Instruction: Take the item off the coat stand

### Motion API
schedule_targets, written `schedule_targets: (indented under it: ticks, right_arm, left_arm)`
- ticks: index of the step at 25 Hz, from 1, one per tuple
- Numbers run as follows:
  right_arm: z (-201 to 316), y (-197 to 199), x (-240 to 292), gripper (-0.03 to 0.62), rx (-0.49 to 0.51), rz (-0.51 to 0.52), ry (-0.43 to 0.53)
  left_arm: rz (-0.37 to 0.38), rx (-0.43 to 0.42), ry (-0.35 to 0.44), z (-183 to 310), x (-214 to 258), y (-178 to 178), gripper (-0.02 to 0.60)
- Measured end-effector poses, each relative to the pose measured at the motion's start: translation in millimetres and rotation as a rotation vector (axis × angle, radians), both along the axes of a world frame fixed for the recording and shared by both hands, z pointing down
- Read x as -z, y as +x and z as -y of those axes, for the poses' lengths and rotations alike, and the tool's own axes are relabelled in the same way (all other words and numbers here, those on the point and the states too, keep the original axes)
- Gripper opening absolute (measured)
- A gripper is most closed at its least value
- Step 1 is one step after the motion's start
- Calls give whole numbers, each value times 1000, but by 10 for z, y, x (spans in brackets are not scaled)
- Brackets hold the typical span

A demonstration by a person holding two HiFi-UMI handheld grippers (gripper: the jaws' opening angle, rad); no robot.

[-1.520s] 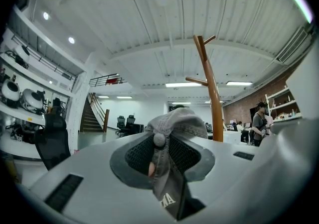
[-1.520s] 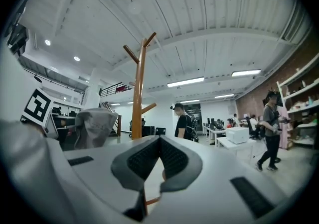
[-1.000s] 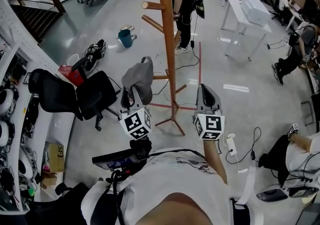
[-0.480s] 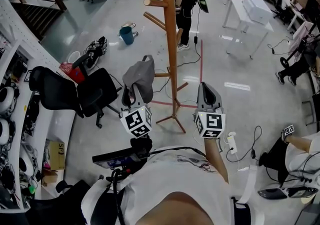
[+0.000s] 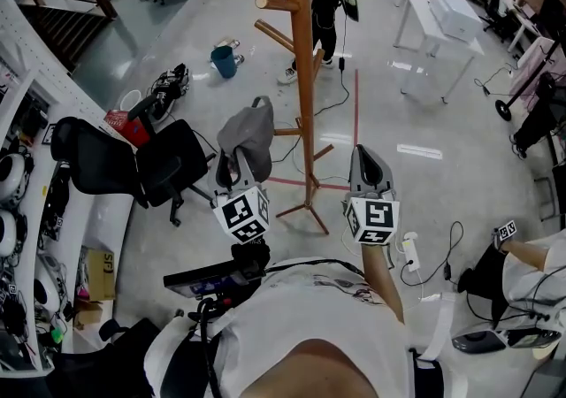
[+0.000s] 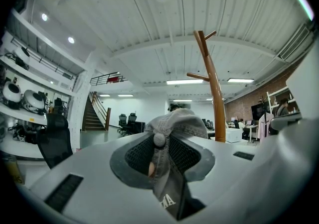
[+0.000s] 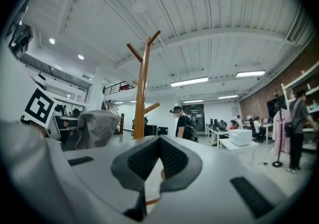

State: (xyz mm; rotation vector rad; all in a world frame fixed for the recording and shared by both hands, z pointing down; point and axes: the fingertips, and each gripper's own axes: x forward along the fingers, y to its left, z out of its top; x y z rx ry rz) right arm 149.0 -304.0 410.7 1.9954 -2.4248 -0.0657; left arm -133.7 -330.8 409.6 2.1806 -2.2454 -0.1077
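The wooden coat stand (image 5: 302, 78) rises from the floor just ahead of me, its pegs bare. My left gripper (image 5: 237, 177) is shut on a grey cap (image 5: 248, 135), which hangs left of the pole and clear of the pegs. In the left gripper view the cap (image 6: 177, 123) fills the space between the pads of the left gripper (image 6: 159, 141), with the stand (image 6: 214, 98) behind it to the right. My right gripper (image 5: 367, 171) is level with the left one, right of the pole. In its own view the right gripper (image 7: 159, 141) is shut on nothing, with the cap (image 7: 97, 126) at its left.
A black office chair (image 5: 133, 162) stands at the left beside white shelving. A teal bucket (image 5: 223, 63) and shoes lie farther back. A white table (image 5: 447, 20) is at the back right. A power strip (image 5: 409, 255) and cables lie on the floor at the right, near a seated person (image 5: 522, 268).
Both grippers and the cap stay where they were. A person behind the stand has walked farther away, and another at the far right has moved off.
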Motion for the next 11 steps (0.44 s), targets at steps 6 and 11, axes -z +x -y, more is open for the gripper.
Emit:
schedule_targets:
  ticks: [6,11]
  right_arm:
    - [-1,-22,8,5,6,0,0]
    - [8,-16,-7,5,8,3,-1]
  left_arm:
    - [-2,4,2,0,16,-13,103]
    - [-7,9,2,9,6,-27,103]
